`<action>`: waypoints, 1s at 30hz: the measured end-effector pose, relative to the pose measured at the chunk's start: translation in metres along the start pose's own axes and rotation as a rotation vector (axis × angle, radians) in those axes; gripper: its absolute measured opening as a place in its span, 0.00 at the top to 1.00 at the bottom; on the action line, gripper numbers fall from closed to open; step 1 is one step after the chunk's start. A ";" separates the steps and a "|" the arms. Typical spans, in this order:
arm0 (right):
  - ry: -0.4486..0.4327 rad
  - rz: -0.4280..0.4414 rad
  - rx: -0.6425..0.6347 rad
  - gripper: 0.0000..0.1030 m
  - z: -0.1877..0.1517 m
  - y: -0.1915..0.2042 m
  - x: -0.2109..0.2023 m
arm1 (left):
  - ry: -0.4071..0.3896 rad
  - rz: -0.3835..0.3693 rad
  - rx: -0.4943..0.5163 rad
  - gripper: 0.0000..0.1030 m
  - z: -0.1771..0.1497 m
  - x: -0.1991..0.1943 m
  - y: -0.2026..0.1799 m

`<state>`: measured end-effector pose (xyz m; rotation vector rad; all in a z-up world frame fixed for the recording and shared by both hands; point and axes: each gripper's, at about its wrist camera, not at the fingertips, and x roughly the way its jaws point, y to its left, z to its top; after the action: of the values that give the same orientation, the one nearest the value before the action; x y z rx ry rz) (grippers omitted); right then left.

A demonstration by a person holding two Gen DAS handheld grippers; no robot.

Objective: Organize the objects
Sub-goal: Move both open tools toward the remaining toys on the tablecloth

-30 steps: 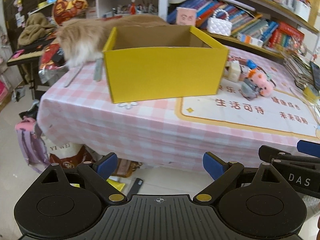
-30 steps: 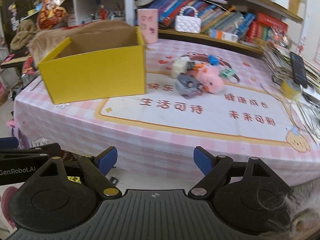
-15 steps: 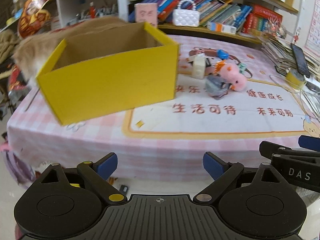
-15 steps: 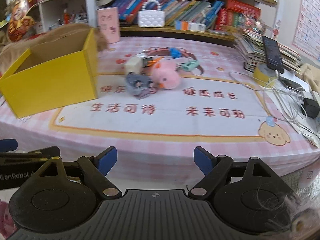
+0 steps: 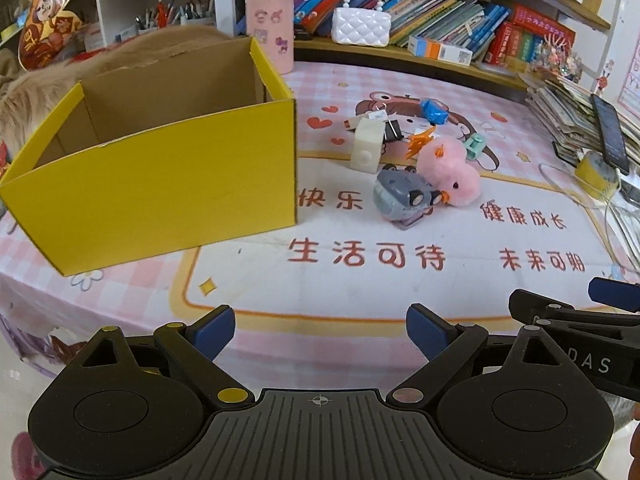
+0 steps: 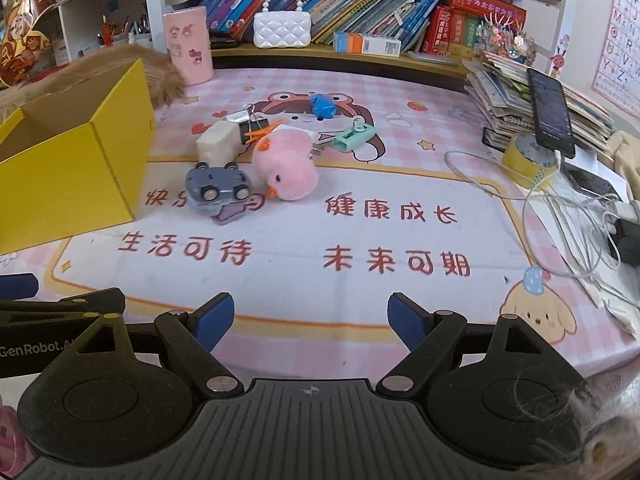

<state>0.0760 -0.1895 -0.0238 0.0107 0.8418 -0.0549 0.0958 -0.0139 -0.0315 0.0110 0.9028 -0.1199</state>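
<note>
An empty yellow cardboard box (image 5: 160, 184) (image 6: 68, 176) stands at the table's left. Right of it lies a cluster: a grey toy car (image 5: 402, 196) (image 6: 218, 192) on its side, a pink plush chick (image 5: 450, 168) (image 6: 286, 168), a cream block (image 5: 366, 148) (image 6: 218, 142), an orange clip (image 5: 420, 142), a black binder clip (image 6: 252, 122), a mint green piece (image 6: 354, 136) and a blue toy (image 5: 434, 110) (image 6: 324, 105). My left gripper (image 5: 320, 330) and right gripper (image 6: 310, 318) are open and empty over the table's near edge.
A furry cat (image 5: 48, 76) lies behind the box. A pink cup (image 6: 188, 50), a white handbag (image 6: 282, 30) and books stand on the back shelf. A book stack with a phone (image 6: 548, 108), yellow tape (image 6: 528, 158) and white cables (image 6: 560, 208) are at the right.
Both grippers have moved forward and to the right towards the table. The box and toys now look closer. Both stay open.
</note>
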 end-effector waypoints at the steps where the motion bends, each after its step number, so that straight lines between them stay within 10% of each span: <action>1: 0.002 0.005 -0.002 0.20 0.002 -0.003 0.003 | 0.002 0.004 -0.004 0.08 0.002 0.002 -0.002; 22: -0.037 0.144 0.011 0.23 0.052 -0.046 0.043 | -0.054 0.013 -0.107 0.12 0.041 0.021 -0.028; 26: -0.033 0.183 0.018 0.45 0.062 -0.052 0.051 | -0.047 -0.018 -0.124 0.26 0.048 0.029 -0.032; 30: -0.036 0.209 0.037 0.46 0.071 -0.056 0.058 | -0.047 -0.013 -0.105 0.27 0.055 0.038 -0.040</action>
<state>0.1646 -0.2507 -0.0187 0.1322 0.7994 0.1249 0.1583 -0.0613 -0.0256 -0.0952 0.8616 -0.0841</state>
